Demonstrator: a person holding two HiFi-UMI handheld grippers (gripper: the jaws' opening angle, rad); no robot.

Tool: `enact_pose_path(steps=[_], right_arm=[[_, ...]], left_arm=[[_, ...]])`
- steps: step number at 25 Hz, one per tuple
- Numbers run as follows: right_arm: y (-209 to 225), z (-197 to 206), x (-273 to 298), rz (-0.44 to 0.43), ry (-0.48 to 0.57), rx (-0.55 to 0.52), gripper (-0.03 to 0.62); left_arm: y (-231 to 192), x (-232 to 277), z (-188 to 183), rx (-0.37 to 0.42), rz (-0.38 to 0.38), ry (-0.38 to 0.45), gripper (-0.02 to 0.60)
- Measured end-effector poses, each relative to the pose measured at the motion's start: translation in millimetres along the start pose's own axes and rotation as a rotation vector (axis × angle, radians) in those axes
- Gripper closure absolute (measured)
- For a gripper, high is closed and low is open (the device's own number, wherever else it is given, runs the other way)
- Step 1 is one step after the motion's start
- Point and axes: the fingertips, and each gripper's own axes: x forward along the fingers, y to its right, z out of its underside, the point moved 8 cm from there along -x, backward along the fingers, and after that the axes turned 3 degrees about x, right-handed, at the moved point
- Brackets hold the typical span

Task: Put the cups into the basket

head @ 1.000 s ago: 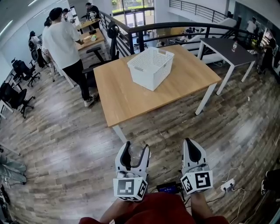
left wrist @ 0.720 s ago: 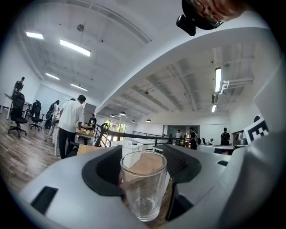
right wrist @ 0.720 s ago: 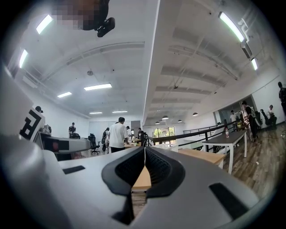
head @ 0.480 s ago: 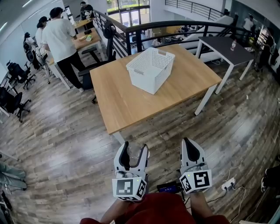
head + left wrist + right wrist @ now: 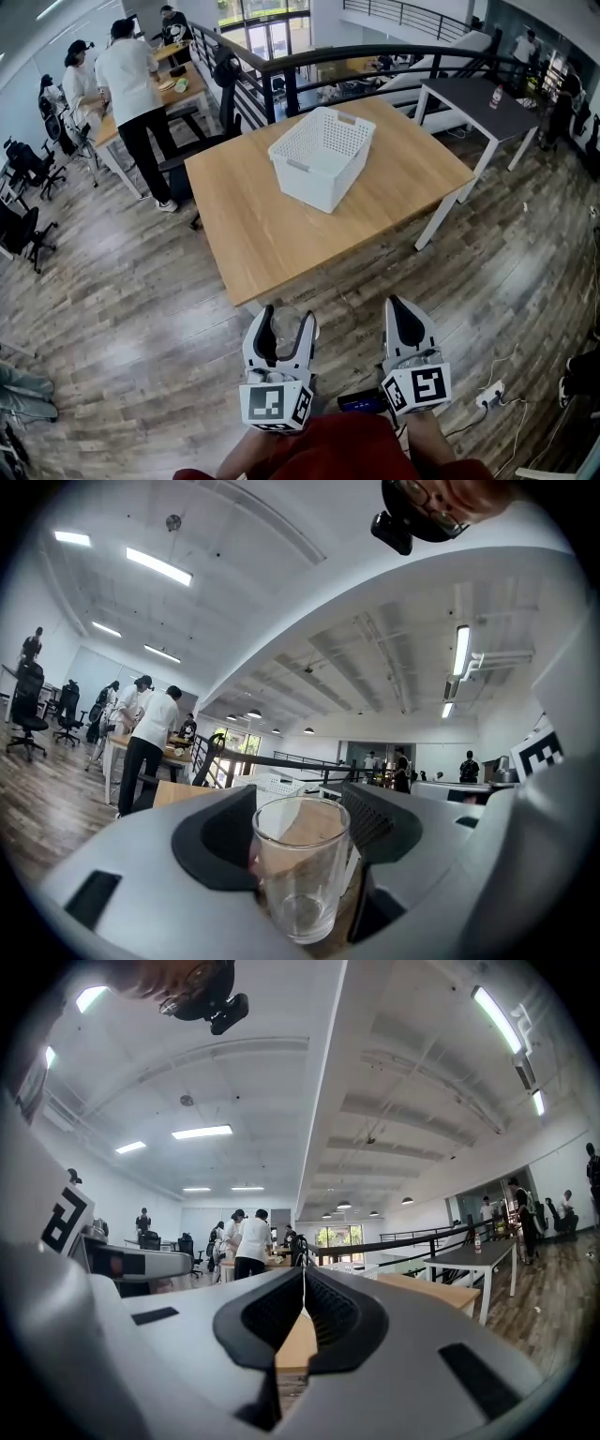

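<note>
Nearer than before: bench [image 5: 272,234], basket [image 5: 309,183]; left tongs [image 5: 289,323] clamped on glass cup [image 5: 300,874]; right tongs [image 5: 401,314] pressed together, empty. Step: carrying. Next, probably: lower cup into basket.

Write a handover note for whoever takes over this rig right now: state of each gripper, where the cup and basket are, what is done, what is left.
Left gripper: jaws shut on a clear glass cup, upright and empty.
Right gripper: jaws together, nothing between them.
Both are held low near the body, over the floor and short of the wooden table.
The white basket stands on the table toward its far side; no cup shows inside it.
Done: one cup picked up.
Left: carry it to the basket and set it in. No other cups are in view.
</note>
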Motion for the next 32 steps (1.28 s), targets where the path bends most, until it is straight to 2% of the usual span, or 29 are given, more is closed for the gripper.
enact_pose_path(steps=[7, 20, 32], right_arm=[[-9.6, -0.8, 36.9, 0.009, -0.009, 0.017, 0.582], [-43.2, -5.0, 107.5, -0.013, 0.016, -0.015, 0.582], [-44.7, -3.2, 115.3, 0.021, 0.023, -0.03, 0.582]], left_arm=[[-25.5, 22.4, -7.6, 0.004, 0.023, 0.005, 0.291], [-86.4, 52.7, -21.9, 0.019, 0.044, 0.02, 0.291], [-94.8, 67.5, -17.6, 0.003, 0.08, 0.013, 0.292]])
